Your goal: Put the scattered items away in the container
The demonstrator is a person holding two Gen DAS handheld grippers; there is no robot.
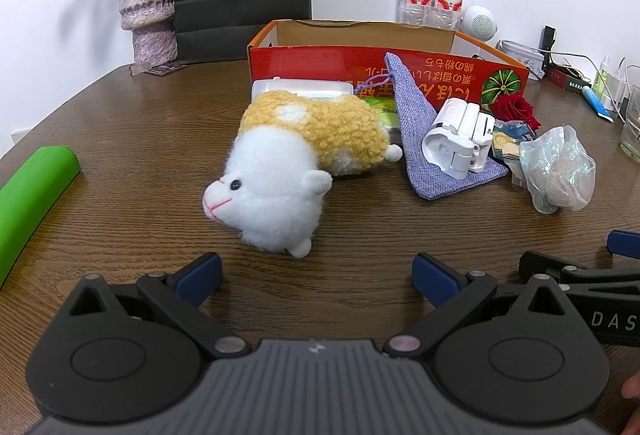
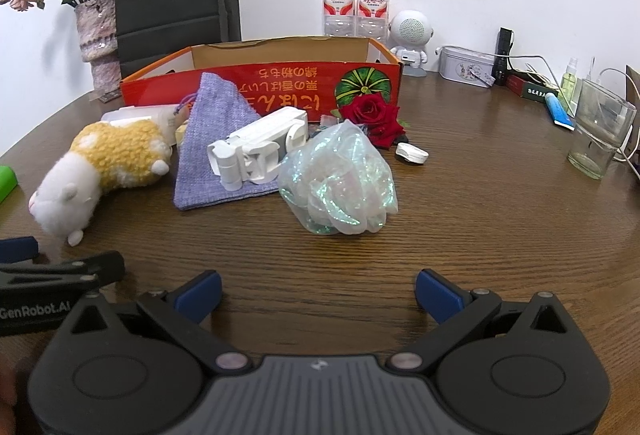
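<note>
Trouble could come first from the fluffy white-and-yellow toy sheep (image 1: 288,163), which lies on its side on the brown wooden worktop (image 1: 120,139) right ahead of the left hand-held gripper (image 1: 316,277). That gripper hangs wide open and holds nothing. I think a pinch on the fuzz alone could slip, and the toy could drop before it gets over the wall of the red-and-orange cardboard box (image 1: 360,63) at 12 o'clock.

The right hand-held gripper (image 2: 318,293) is wide open too and empty. Ahead of it, at 12 o'clock, sits a shiny see-through crinkly bag (image 2: 340,183). It looks thin and slippery — a squeeze may just crush it or let it slide out.

At 11 o'clock from the right gripper, a white folding plastic gadget (image 2: 256,151) rests on top of a purple woven cloth pouch (image 2: 212,139). Pulling the pouch first would likely tip the gadget off. A red cloth rose (image 2: 376,115) leans close to the box front, and a small white-and-black clip-like thing (image 2: 412,155) lies near it at 1 o'clock.

The two grippers are very close side by side, so they could bump. A clear drinking glass (image 2: 596,135) stands far out at 2 o'clock, and two plastic water bottles (image 2: 356,3) stand behind the box — a wide swing could knock them. A green foam piece (image 1: 32,203) lies at 9 o'clock from the left gripper.

No scattered thing can be seen inside the box yet.
</note>
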